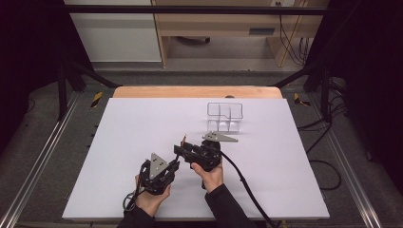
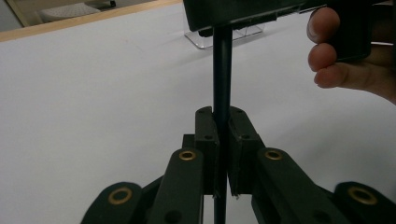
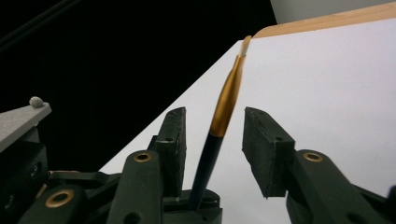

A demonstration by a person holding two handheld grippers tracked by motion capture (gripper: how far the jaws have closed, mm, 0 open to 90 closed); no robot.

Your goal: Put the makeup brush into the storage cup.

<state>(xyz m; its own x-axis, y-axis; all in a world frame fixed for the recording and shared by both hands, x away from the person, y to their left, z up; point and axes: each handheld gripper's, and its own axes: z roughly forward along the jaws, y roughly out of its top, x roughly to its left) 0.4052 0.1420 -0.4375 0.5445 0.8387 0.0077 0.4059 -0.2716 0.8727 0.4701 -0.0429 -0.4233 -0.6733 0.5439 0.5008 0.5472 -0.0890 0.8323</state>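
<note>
A thin paintbrush (image 3: 223, 112) is sitting at the heart of the work, its dark handle running up into a gold ferrule and a pale bristle tip, and it is being passed between the two tools above the near middle of the white table (image 1: 142, 123). The left gripper (image 2: 222, 140) is pinching the handle end tight, both pads pressing on the dark shaft, which is probably keeping the brush steady while the other tool takes it over. The right gripper (image 3: 217, 149) is standing around the brush higher up, near where the handle meets the ferrule; its jaws are partly apart, the brush lying close to one pad with a clear gap to the other, so it is not gripping yet. In the high view the two tools are meeting tip to tip, the left gripper (image 1: 159, 171) lower and the right gripper (image 1: 199, 154) turned across toward it, which suits a handover or a regrasp further along the shaft. Beyond them, toward the far right of the table, a clear plastic organizer (image 1: 225, 116) with open compartments is standing well apart and looks like the likely destination. Nothing is lying between the hands and that holder; the right tool's trailing cable (image 1: 242, 183) is running off to the near edge.
</note>
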